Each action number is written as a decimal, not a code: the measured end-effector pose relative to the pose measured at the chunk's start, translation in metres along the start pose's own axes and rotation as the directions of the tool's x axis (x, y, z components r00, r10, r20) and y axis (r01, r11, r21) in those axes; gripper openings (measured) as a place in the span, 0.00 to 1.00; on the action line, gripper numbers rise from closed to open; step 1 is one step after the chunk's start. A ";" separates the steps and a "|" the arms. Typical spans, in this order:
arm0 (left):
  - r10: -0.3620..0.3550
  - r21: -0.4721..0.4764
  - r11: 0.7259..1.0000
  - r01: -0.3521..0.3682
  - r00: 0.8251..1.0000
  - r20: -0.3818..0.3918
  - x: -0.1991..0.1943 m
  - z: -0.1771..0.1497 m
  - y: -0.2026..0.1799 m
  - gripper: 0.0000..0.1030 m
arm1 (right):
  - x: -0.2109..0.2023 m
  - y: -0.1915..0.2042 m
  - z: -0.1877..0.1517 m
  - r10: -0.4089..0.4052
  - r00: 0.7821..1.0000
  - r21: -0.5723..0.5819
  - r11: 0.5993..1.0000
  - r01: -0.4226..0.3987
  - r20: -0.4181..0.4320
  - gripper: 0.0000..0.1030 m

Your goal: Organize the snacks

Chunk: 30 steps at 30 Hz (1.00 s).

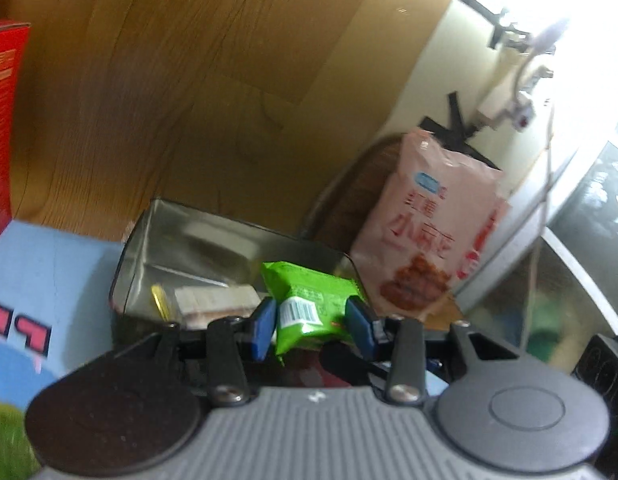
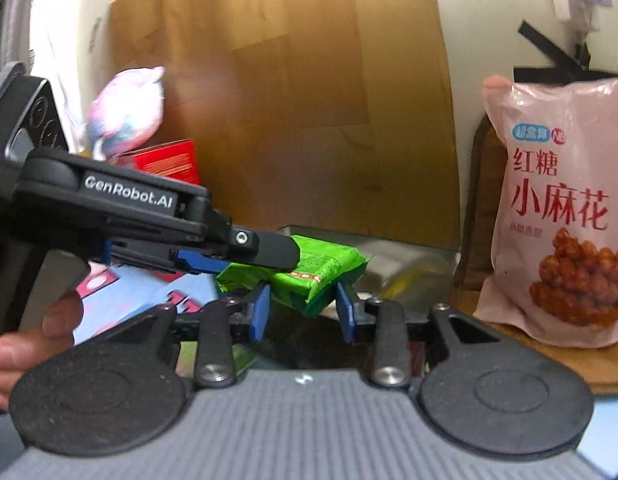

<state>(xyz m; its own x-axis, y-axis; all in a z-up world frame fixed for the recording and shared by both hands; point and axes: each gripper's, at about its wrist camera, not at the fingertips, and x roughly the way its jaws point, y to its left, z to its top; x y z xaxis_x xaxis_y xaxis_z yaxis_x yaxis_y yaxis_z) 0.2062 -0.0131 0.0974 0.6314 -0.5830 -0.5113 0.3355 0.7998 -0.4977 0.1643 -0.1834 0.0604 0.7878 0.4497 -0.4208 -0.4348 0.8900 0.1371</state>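
Grip first: left gripper (image 1: 311,326) has its blue pads pressed against both sides of a green snack packet (image 1: 309,304), pinching it near the barcode end. In the right wrist view the same packet (image 2: 309,272) hangs in the air, and the right gripper (image 2: 303,312) sits just under it with its blue fingers spread to either side of the lower corner; whether they touch the wrapper cannot be told. Just beyond the packet sits an open metal tin (image 1: 181,240), with a pale wrapped bar (image 1: 217,300) and a yellow item (image 1: 159,298) lying in it. To the tin's right, a pink bag of brown-sugar twists (image 1: 429,232) stands upright on a wooden board (image 2: 549,364). A red box (image 1: 3,120) stands at far left; a wood-grain panel (image 1: 209,80) backs the scene. Judgement: packet is being carried toward the tin. Risks: the wrapper is slick and crumpled, so a grip this close to one end may let it pivot or slip out early, landing on the tin's rim or outside. The right gripper closing from below could tug it askew. A wide swing could tip the pink bag.
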 end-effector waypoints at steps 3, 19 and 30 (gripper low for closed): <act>0.019 -0.005 1.000 -0.019 1.000 -0.014 0.022 0.006 0.005 0.37 | 0.026 -0.012 0.005 -0.014 1.000 -0.004 1.000 0.014 -0.009 0.37; 0.048 -0.053 0.998 -0.042 0.991 0.126 -0.077 -0.041 0.060 0.44 | -0.056 0.003 -0.029 0.030 0.998 0.160 0.986 -0.039 0.063 0.49; 0.144 -0.257 0.957 -0.132 0.989 0.030 -0.056 -0.068 0.120 0.44 | 0.043 0.024 -0.017 0.077 0.954 0.246 0.969 -0.003 -0.288 0.49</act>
<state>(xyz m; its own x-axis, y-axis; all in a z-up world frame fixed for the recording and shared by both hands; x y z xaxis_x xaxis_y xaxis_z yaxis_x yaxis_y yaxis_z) 0.1637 0.1063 0.0190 0.6936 -0.4569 -0.5569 0.0583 0.8061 -0.5888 0.1798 -0.1437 0.0302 0.5929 0.4757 -0.6498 -0.3165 0.8796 0.3551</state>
